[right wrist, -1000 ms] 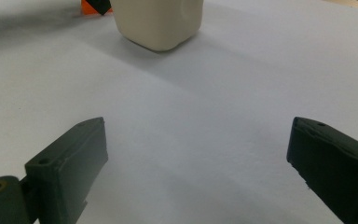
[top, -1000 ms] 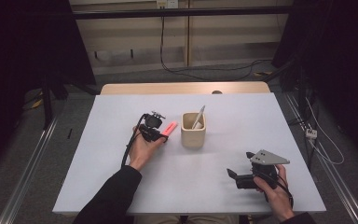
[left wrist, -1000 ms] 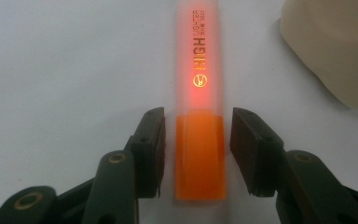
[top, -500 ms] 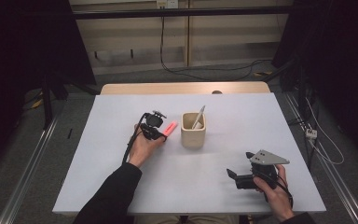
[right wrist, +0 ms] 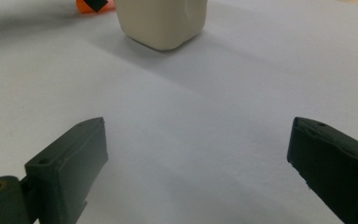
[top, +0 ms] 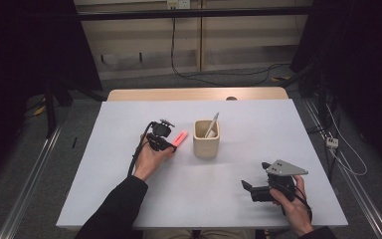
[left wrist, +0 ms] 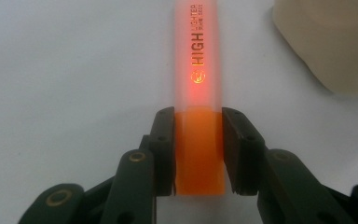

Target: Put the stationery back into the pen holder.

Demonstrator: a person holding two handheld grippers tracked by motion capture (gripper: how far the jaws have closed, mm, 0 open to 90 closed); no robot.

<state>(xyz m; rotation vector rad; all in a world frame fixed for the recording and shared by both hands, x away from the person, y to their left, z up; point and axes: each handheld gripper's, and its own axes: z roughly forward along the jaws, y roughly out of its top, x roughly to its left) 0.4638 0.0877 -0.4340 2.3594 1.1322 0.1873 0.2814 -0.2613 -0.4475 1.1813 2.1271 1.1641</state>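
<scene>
The orange highlighter (left wrist: 199, 93) lies on the white table (top: 129, 199), left of centre in the high view, its solid end clamped by the left gripper (left wrist: 198, 149), whose jaws have just been closing. It points toward the beige cup (top: 206, 140) just beside. The right gripper (top: 251, 188), lower right, gapes empty.
</scene>
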